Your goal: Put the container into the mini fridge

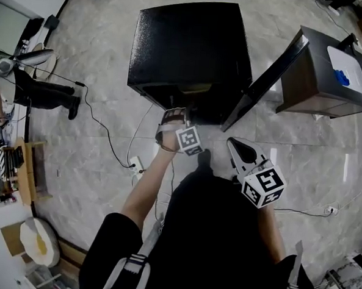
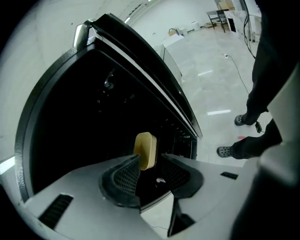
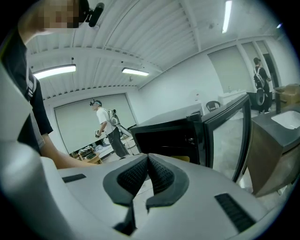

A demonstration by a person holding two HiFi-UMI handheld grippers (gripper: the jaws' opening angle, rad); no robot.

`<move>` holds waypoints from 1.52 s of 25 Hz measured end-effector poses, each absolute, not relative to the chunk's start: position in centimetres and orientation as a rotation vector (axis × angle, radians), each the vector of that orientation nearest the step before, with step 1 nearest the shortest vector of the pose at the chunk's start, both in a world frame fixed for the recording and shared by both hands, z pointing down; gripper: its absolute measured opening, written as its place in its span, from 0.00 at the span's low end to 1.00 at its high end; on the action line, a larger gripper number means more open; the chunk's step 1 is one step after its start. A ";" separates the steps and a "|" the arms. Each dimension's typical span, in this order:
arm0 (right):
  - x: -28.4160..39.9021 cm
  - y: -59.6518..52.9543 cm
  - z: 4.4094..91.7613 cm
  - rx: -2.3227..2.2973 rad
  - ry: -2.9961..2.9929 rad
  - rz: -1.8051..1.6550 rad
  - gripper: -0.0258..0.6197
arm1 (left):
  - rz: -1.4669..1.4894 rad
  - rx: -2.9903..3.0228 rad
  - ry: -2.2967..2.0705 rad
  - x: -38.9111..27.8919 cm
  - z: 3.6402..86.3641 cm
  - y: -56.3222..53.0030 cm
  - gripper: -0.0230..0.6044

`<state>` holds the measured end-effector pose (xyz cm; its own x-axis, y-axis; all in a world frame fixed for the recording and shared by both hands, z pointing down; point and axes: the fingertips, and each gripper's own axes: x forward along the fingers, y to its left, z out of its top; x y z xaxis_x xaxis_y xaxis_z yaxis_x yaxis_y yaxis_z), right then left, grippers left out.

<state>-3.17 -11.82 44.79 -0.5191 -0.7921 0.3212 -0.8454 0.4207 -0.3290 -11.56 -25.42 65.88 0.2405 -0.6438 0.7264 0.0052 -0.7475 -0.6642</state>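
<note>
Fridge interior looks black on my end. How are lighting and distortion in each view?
Left gripper view: mini fridge interior is near-black, only the yellow container stands out; fisheye bends its edges. Head view: even light, mild glare streaks on the floor, interior hidden from above. Right gripper view: bright ceiling lights, fridge opening dark, image sharp.

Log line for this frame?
left tongs open at mini fridge opening | yellow container at tips | right tongs shut, empty | fridge door open

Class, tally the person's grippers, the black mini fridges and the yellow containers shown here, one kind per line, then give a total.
Grippers: 2 (left gripper, right gripper)
Mini fridge: 1
Container: 1
Total: 4
</note>
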 end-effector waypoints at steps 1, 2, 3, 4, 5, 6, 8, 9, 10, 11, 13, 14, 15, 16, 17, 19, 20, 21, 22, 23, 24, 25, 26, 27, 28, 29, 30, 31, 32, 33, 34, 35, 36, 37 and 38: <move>-3.0 -11.6 44.7 1.456 -2.559 0.689 0.07 | -1.549 -1.975 0.601 -11.6 65.4 -24.9 0.26; -2.9 -11.4 44.6 1.439 -2.567 0.687 0.07 | -1.554 -1.983 0.622 -11.6 65.1 -24.3 0.26; -2.6 -11.0 44.6 1.423 -2.574 0.688 0.07 | -1.560 -1.996 0.646 -11.6 64.8 -23.5 0.26; -2.3 -10.6 44.6 1.410 -2.581 0.690 0.07 | -1.565 -2.010 0.670 -11.5 64.6 -22.7 0.26; -1.9 -10.1 44.5 1.398 -2.586 0.691 0.07 | -1.568 -2.019 0.693 -11.3 64.4 -21.9 0.26; -1.4 -9.6 44.3 1.386 -2.592 0.689 0.07 | -1.571 -2.022 0.714 -11.1 64.1 -21.0 0.26; -0.4 -8.5 43.9 1.365 -2.605 0.680 0.07 | -1.578 -2.022 0.745 -10.5 63.4 -19.4 0.26; 0.1 -8.0 43.7 1.355 -2.610 0.676 0.07 | -1.584 -2.026 0.759 -10.2 63.1 -18.5 0.26; 0.5 -7.5 43.5 1.345 -2.615 0.674 0.07 | -1.588 -2.032 0.773 -9.8 62.7 -17.6 0.26; 1.1 -6.9 43.4 1.336 -2.620 0.674 0.07 | -1.591 -2.041 0.788 -9.4 62.3 -16.7 0.26; 2.2 -5.3 43.0 1.317 -2.630 0.677 0.07 | -1.591 -2.069 0.819 -8.2 61.5 -14.4 0.26; 2.8 -4.5 42.9 1.305 -2.634 0.677 0.07 | -1.589 -2.078 0.837 -7.6 61.0 -13.3 0.26; 3.4 -3.6 42.8 1.293 -2.638 0.677 0.07 | -1.584 -2.080 0.859 -7.0 60.5 -12.2 0.26; 3.9 -2.7 42.8 1.278 -2.642 0.677 0.07 | -1.578 -2.079 0.884 -6.5 59.9 -11.1 0.26; 4.4 -1.8 42.8 1.261 -2.645 0.679 0.07 | -1.570 -2.080 0.908 -6.0 59.3 -10.0 0.26; 5.3 0.1 43.1 1.221 -2.652 0.686 0.07 | -1.559 -2.089 0.950 -5.0 58.4 -7.6 0.26; 5.7 1.0 43.3 1.200 -2.654 0.690 0.07 | -1.555 -2.094 0.970 -4.5 57.9 -6.4 0.26; 6.1 1.9 43.5 1.178 -2.655 0.694 0.07 | -1.550 -2.100 0.991 -4.1 57.4 -5.2 0.26; 6.5 2.8 43.8 1.158 -2.655 0.699 0.07 | -1.544 -2.106 1.012 -3.7 56.9 -4.1 0.26; 6.8 3.6 44.0 1.139 -2.655 0.702 0.07 | -1.535 -2.115 1.032 -3.3 56.4 -2.9 0.26; 7.2 4.4 44.1 1.122 -2.656 0.701 0.07 | -1.522 -2.130 1.056 -2.9 55.9 -1.8 0.26; 7.4 5.1 44.3 1.105 -2.658 0.699 0.07 | -1.499 -2.159 1.087 -2.5 55.2 -0.8 0.26; 7.6 5.7 44.5 1.088 -2.662 0.696 0.07 | -1.466 -2.205 1.128 -2.2 54.5 0.1 0.26; 7.8 6.2 44.6 1.071 -2.667 0.693 0.07 | -1.420 -2.267 1.183 -1.9 53.7 1.1 0.25; 7.9 6.6 44.7 1.054 -2.672 0.691 0.07 | -1.364 -2.335 1.249 -1.7 52.8 1.9 0.24; 8.0 6.9 44.7 1.037 -2.677 0.688 0.07 | -1.305 -2.396 1.316 -1.6 51.8 2.6 0.24; 8.0 7.1 44.6 1.021 -2.681 0.682 0.07 | -1.250 -2.442 1.379 -1.6 50.8 3.2 0.23; 8.0 7.3 44.4 1.008 -2.685 0.675 0.07 | -1.196 -2.476 1.437 -1.7 49.7 3.8 0.22; 7.9 7.5 44.1 0.996 -2.692 0.665 0.07 | -1.137 -2.506 1.493 -2.0 48.5 4.4 0.22; 7.8 7.6 43.6 0.986 -2.701 0.653 0.07 | -1.069 -2.533 1.550 -2.2 47.3 4.8 0.21; 7.7 7.6 43.1 0.978 -2.712 0.640 0.07 | -0.994 -2.556 1.607 -2.6 46.0 5.1 0.19; 7.6 7.6 42.6 0.972 -2.722 0.629 0.07 | -0.920 -2.573 1.655 -2.9 44.8 5.3 0.17; 7.5 7.6 42.0 0.969 -2.732 0.622 0.07 | -0.854 -2.588 1.691 -3.2 43.6 5.3 0.16; 7.5 7.6 41.3 0.969 -2.744 0.615 0.07 | -0.795 -2.606 1.713 -3.4 42.5 5.4 0.15; 7.4 7.6 40.6 0.971 -2.759 0.606 0.07 | -0.735 -2.634 1.728 -3.5 41.5 5.5 0.14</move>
